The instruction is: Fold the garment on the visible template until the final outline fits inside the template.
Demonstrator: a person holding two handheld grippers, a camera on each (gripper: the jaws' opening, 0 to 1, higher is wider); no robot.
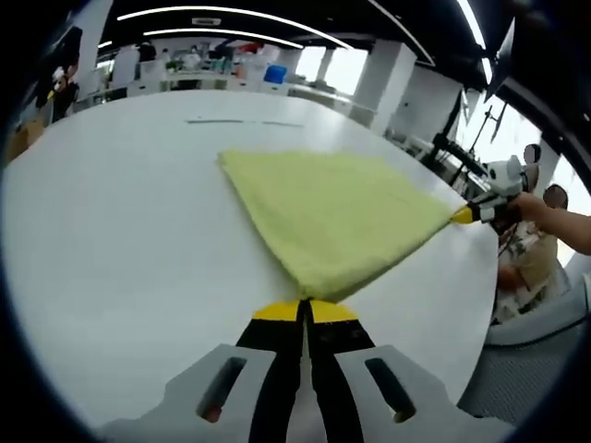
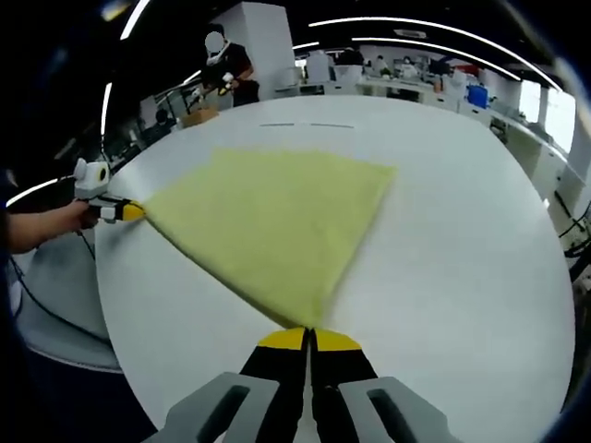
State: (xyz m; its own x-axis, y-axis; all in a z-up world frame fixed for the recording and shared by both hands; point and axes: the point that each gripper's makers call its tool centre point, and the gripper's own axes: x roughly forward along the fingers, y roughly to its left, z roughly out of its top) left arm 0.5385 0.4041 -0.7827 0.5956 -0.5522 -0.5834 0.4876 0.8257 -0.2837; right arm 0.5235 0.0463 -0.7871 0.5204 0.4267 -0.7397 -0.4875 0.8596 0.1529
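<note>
Yellow cloth [image 1: 337,217] taut between left tool [image 1: 304,312] and right tool [image 2: 309,339], each clenched on a corner.

Garments: one yellow cloth [image 1: 337,217] [image 2: 277,221] lay spread on the table.
Tables: one white work table [image 1: 120,240] [image 2: 462,258] carried the cloth.
Grippers: two were present; the left gripper [image 1: 305,309] [image 2: 129,211] and the right gripper [image 2: 309,337] [image 1: 464,215] each pinched one corner of the cloth.
Jaws: two per gripper, pressed together in both cases.
Hands: one hand [image 2: 74,217] was seen on the left gripper, and one hand [image 1: 528,207] on the right gripper.
Bystanders: one standing person [image 2: 226,65] was counted beyond the table in the right gripper view.
</note>
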